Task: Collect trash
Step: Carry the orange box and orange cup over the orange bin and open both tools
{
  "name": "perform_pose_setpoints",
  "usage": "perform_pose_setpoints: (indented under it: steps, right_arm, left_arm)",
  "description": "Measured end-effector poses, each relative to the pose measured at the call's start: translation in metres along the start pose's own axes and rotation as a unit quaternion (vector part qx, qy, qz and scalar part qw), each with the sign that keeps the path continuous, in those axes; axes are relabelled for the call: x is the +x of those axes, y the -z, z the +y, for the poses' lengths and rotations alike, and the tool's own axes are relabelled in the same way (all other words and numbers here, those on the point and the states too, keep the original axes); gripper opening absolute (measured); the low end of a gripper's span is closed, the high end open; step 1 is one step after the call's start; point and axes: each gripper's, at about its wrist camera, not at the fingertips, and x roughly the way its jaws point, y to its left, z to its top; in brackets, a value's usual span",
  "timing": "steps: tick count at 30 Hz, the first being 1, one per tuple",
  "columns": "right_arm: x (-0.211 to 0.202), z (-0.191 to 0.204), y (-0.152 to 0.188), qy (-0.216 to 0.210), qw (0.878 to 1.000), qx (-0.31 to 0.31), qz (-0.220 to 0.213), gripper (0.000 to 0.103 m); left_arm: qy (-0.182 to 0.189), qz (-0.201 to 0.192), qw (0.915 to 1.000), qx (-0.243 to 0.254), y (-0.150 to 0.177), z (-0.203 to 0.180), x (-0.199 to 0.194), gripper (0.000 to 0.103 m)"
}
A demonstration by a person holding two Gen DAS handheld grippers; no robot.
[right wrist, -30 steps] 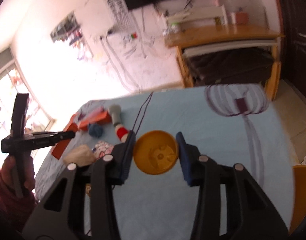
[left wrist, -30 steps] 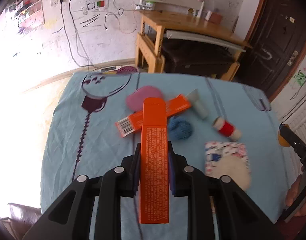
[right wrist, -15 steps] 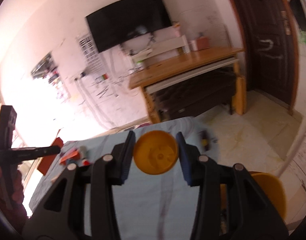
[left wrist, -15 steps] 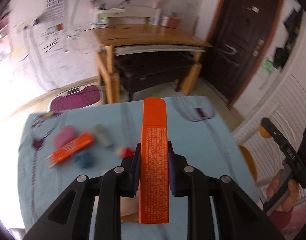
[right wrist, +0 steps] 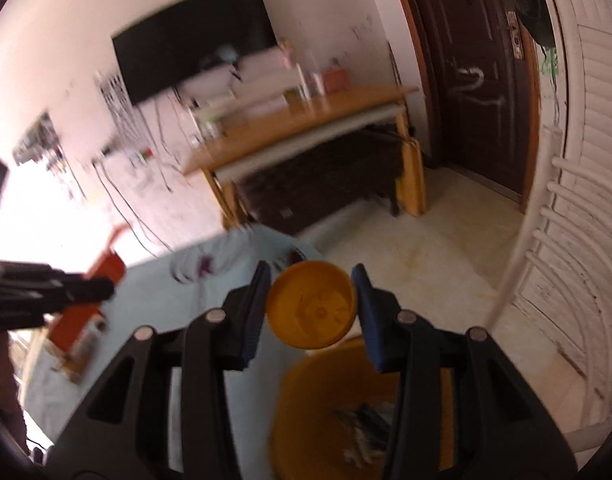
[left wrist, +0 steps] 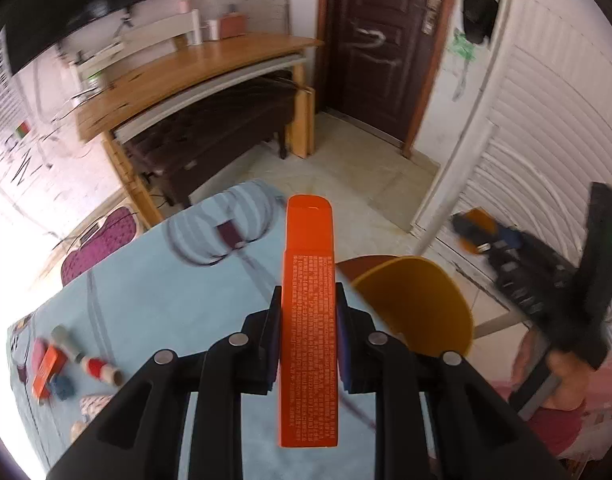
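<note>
Your left gripper (left wrist: 308, 308) grasps the orange box (left wrist: 309, 320) upright between its pads, over the table edge (left wrist: 146, 300) beside the yellow bin (left wrist: 422, 300). Your right gripper (right wrist: 311, 304) clamps a yellow lid (right wrist: 310, 305) just above that bin (right wrist: 306, 400), which already holds some scraps. Neither piece is dropped yet. Only the left view shows what is left: a second box (left wrist: 46, 368), a spool (left wrist: 100, 368) and other bits at the table's far end.

left claw (left wrist: 308, 322) tight on orange box (left wrist: 309, 320), yellow bin (left wrist: 422, 304) just beyond
</note>
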Motion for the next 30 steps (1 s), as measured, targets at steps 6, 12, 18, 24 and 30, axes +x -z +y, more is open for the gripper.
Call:
perform_pose_setpoints:
  steps: [6,12,18,24,30]
  right_arm:
    - [0.019,-0.019,0.012,0.004,0.999,-0.004,0.043,0.040]
    - [0.013,-0.040,0.015,-0.003,0.999,0.026,0.035,0.079]
    - [-0.015,-0.090,0.009,0.015,0.990,0.136,-0.031,0.079]
    - [-0.034,-0.114,0.009,0.008,0.980,0.185,-0.075,0.087]
    - [-0.034,-0.105,0.001,-0.004,0.981,0.176,-0.081,0.087]
  left_arm:
    - [0.015,0.011,0.9994,0.031,-0.013,-0.047,0.017,0.019]
    - [0.032,0.006,0.9993,0.019,-0.021,-0.069,0.039,0.019]
    - [0.065,-0.032,0.9972,-0.017,-0.020,-0.083,0.047,0.019]
    - [0.098,-0.007,0.9951,-0.005,-0.018,-0.102,0.073,0.066]
    - [0.087,-0.019,0.9959,-0.020,-0.011,-0.092,0.072,0.083]
